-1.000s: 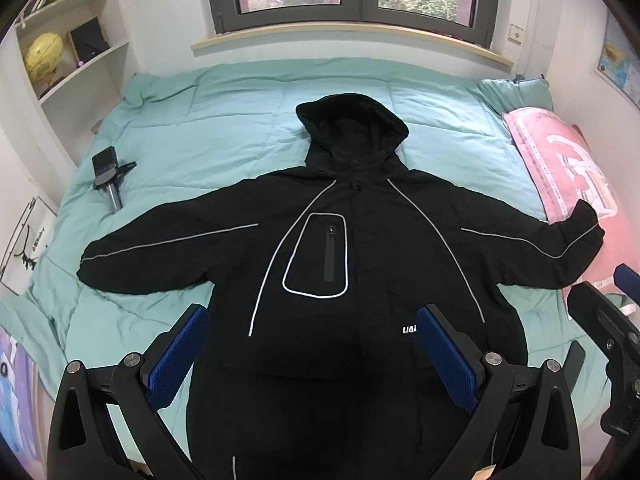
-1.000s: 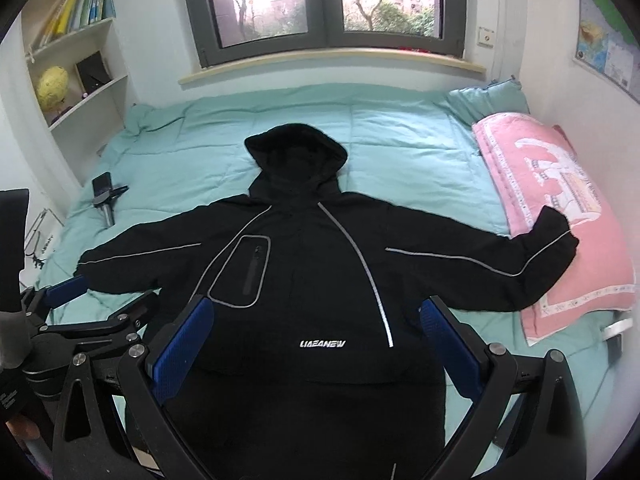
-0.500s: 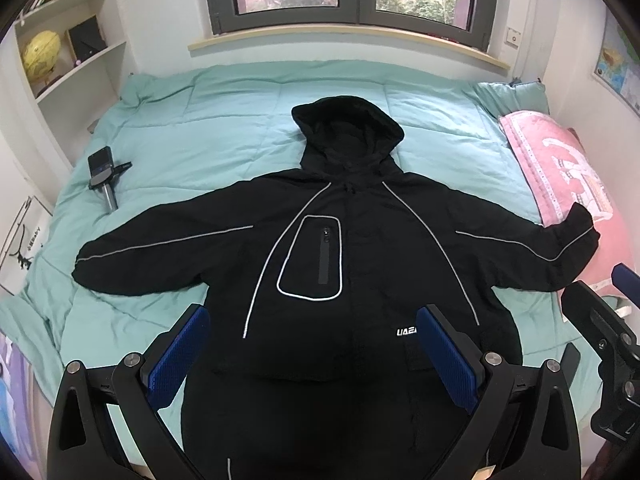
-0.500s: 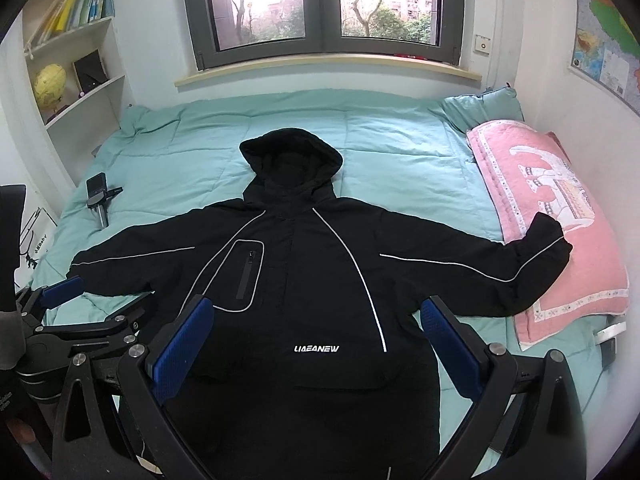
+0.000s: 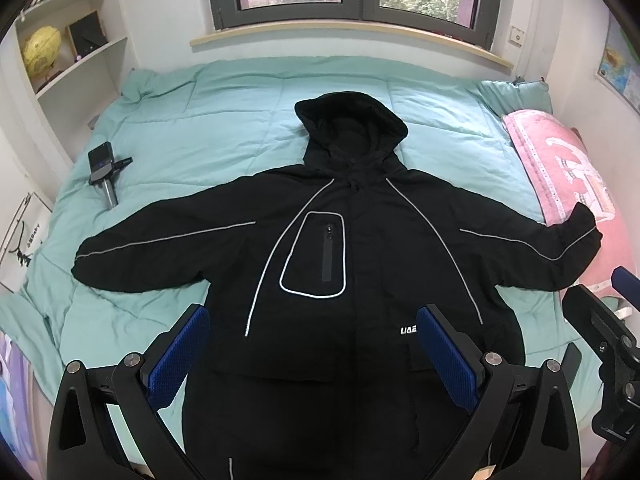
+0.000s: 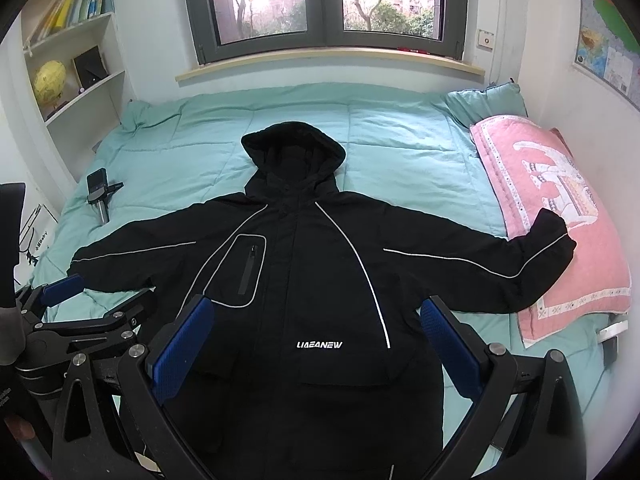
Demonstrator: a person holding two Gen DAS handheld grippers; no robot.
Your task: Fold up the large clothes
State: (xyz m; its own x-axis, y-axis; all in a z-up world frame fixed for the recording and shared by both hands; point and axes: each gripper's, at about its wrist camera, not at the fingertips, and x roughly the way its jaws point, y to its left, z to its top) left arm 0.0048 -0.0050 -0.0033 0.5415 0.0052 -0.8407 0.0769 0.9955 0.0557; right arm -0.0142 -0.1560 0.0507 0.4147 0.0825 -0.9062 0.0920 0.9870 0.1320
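A black hooded jacket (image 5: 360,280) (image 6: 312,280) with thin reflective stripes lies flat and face up on the teal bed, sleeves spread wide to both sides, hood toward the window. Its right sleeve cuff (image 6: 552,236) rests on the pink pillow. My left gripper (image 5: 312,344) hovers open above the jacket's lower front, with nothing between its blue pads. My right gripper (image 6: 316,344) also hangs open above the hem area, empty. The left gripper (image 6: 64,292) shows at the left edge of the right wrist view, and the right gripper (image 5: 624,280) at the right edge of the left wrist view.
The teal quilt (image 6: 400,140) covers the whole bed. A pink pillow (image 6: 560,216) lies along the right side. A small dark device with a handle (image 5: 106,170) lies on the quilt at the left. White shelves (image 6: 80,80) stand at the left, a window behind the bed.
Both grippers have drawn back and risen a little, so the jacket sits lower and smaller in both views. The jacket itself has not moved.
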